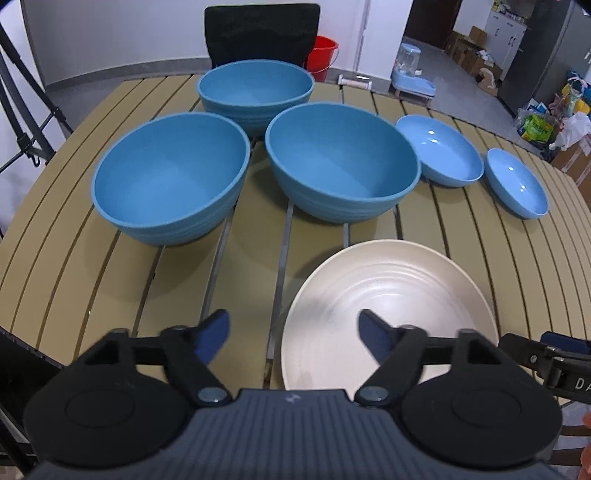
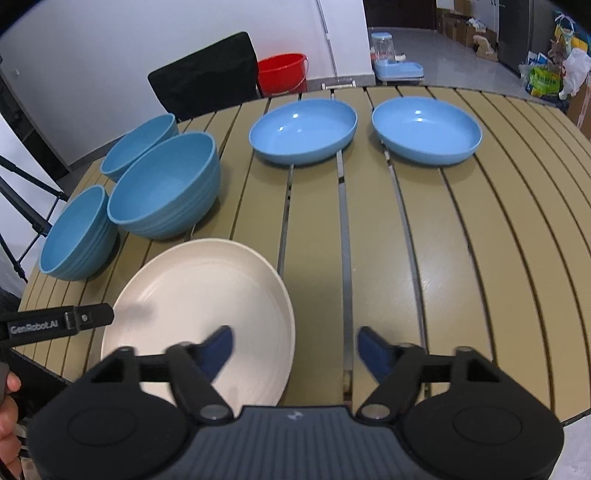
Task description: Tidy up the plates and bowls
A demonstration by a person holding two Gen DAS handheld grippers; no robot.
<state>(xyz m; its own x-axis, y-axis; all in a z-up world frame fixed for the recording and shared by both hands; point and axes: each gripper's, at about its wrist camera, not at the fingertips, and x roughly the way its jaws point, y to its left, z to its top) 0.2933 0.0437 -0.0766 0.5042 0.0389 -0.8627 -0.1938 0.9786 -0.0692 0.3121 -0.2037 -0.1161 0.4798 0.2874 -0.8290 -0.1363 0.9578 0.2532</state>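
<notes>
A cream plate (image 1: 391,302) (image 2: 199,306) lies flat at the near edge of the slatted table (image 1: 110,266). My left gripper (image 1: 293,338) hangs open over the plate's left rim, nothing between its fingers. My right gripper (image 2: 293,350) is open over the plate's right rim and holds nothing. Three deep blue bowls (image 1: 170,177) (image 1: 341,162) (image 1: 255,92) stand in a cluster beyond the plate. Two shallow light-blue plates (image 2: 303,131) (image 2: 426,129) sit side by side at the far right.
A black chair (image 1: 262,33) stands behind the table's far edge, with a red bucket (image 1: 325,51) on the floor beside it. Boxes and bags clutter the floor at the far right. A black stand (image 1: 22,110) rises to the left. A person's hand (image 2: 9,417) shows at the left edge.
</notes>
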